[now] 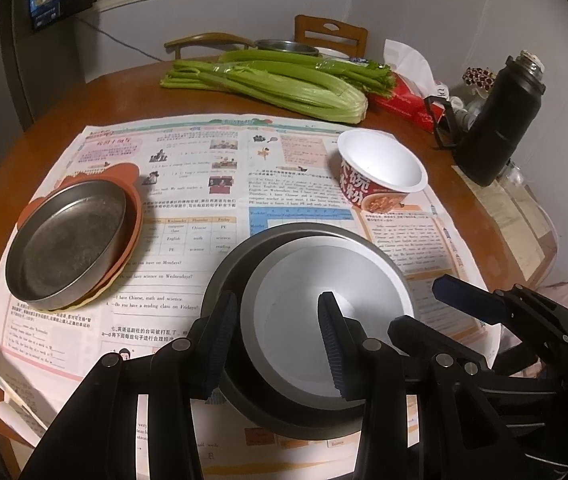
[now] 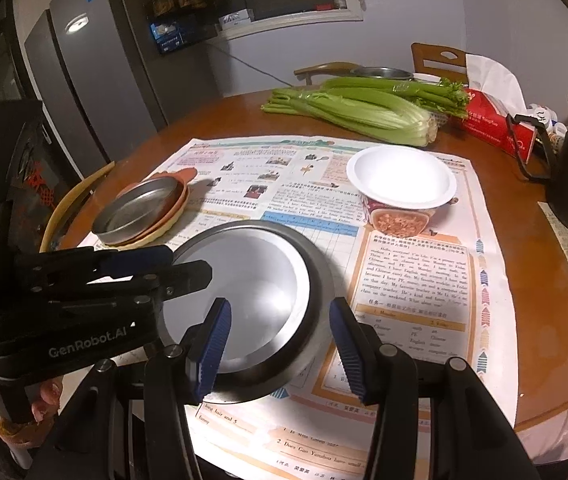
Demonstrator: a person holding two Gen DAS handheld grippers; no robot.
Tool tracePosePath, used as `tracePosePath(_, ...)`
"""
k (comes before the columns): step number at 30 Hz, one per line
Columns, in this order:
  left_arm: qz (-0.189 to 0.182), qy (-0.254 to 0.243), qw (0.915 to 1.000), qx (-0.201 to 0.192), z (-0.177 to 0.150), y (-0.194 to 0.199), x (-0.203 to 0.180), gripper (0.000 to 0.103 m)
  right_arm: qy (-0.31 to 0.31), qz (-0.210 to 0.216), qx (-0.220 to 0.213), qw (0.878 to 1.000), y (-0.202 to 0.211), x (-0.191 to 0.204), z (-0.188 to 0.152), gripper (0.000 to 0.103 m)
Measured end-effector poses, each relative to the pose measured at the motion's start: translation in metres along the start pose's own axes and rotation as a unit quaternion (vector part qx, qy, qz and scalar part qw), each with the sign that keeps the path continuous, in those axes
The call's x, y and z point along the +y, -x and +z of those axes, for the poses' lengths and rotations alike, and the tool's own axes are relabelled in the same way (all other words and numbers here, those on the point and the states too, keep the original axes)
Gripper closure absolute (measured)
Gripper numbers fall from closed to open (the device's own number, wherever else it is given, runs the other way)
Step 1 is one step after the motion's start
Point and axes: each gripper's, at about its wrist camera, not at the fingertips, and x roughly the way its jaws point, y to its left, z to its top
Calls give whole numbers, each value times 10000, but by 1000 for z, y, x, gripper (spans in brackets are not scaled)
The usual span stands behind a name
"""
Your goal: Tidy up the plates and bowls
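Nested bowls sat at the bench's near edge, stacked plates left, celery at the far edge

Left tongs: black linkage, silver screws, ribbed blue pads.
Right tongs: same build.
Housing: white "GenRobot.AI" lettering.

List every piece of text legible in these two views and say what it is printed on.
"GenRobot.AI": on the body of the left gripper, seen in the right wrist view.
"have science on Wednesdays?", "reading class on Friday?": on the newspaper.
"long hair and 5": near edge of the same newspaper.
Large white Chinese characters on the red instant noodle cup: too distorted to quote.
Tissue box lettering and the newspaper's fine print: too small or blurred.
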Motion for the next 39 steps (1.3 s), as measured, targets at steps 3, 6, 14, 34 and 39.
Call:
tracePosePath(3, 21, -50, 10000, -34, 2, 2, -3, 59, -43, 3, -56, 10000, 4, -1, 1, 51)
tracePosePath(6, 15, -97, 9999, -60, 4, 3, -6, 59, -63, -31, -137, 9999, 8, -3, 2, 51)
tracePosePath(14, -34, -251, 9996, -116, 13, 3, -16, 59, -200, -108, -330, 9992, 19, -13, 5, 51)
tracePosePath(34, -484, -728, 9958, -284, 64, -16, -47, 56, -799, -776, -891, 9898, 37, -69, 31, 51)
tracePosePath(39, -564, -808, 9948, -270, 80, -23, -52, 55, -700, -954, -1040, 9875, 41, -73, 41, 50)
